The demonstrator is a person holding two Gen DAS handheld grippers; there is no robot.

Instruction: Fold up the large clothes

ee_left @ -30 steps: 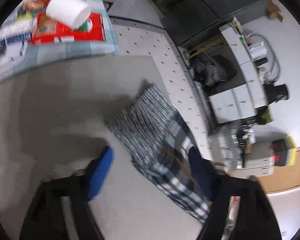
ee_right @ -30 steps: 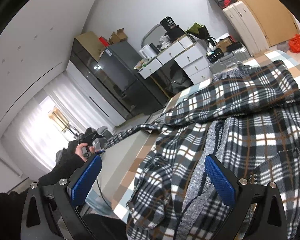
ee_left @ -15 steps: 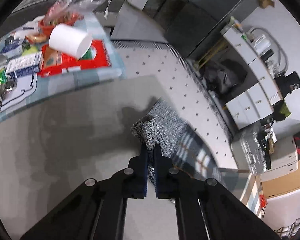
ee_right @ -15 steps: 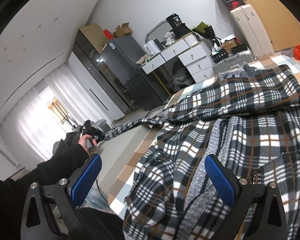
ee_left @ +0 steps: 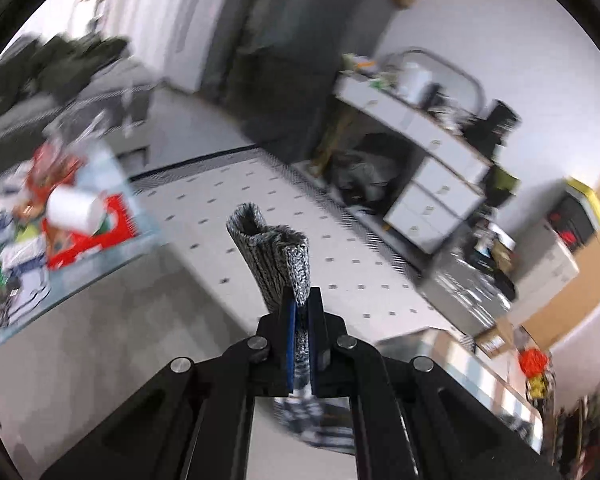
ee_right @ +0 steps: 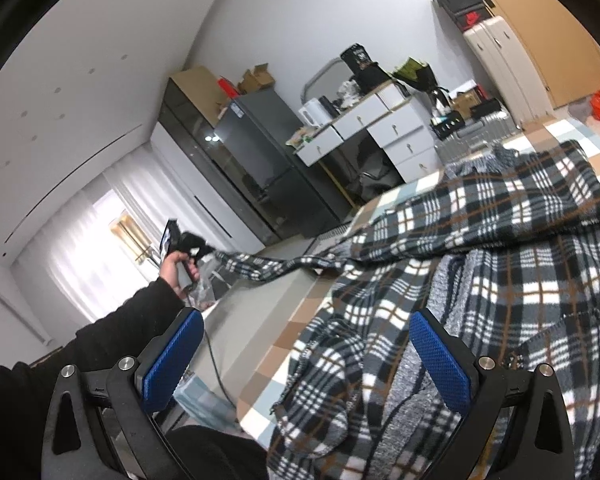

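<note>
The left gripper (ee_left: pixel 302 320) is clamped on the knit cuff (ee_left: pixel 276 256) of a plaid jacket (ee_right: pixel 500 264) whose body sprawls unfolded on the checked bed (ee_right: pixel 296 322), its sleeve drawn out beyond the bed's edge. The right gripper (ee_right: pixel 308 356) hovers above the jacket, jaws wide and empty. Folding has barely begun. No writing is legible.

Both wrist cams look along their tools; shared: white drawers (ee_left: pixel 432 196) (ee_right: pixel 396 132), fridge (ee_right: pixel 256 140).

A checked tablecloth (ee_right: pixel 384 208) covers the table under the right gripper (ee_right: pixel 308 354). The plaid garment (ee_right: pixel 500 264) lies spread across it ahead of the jaws, one sleeve stretching off leftward.
</note>
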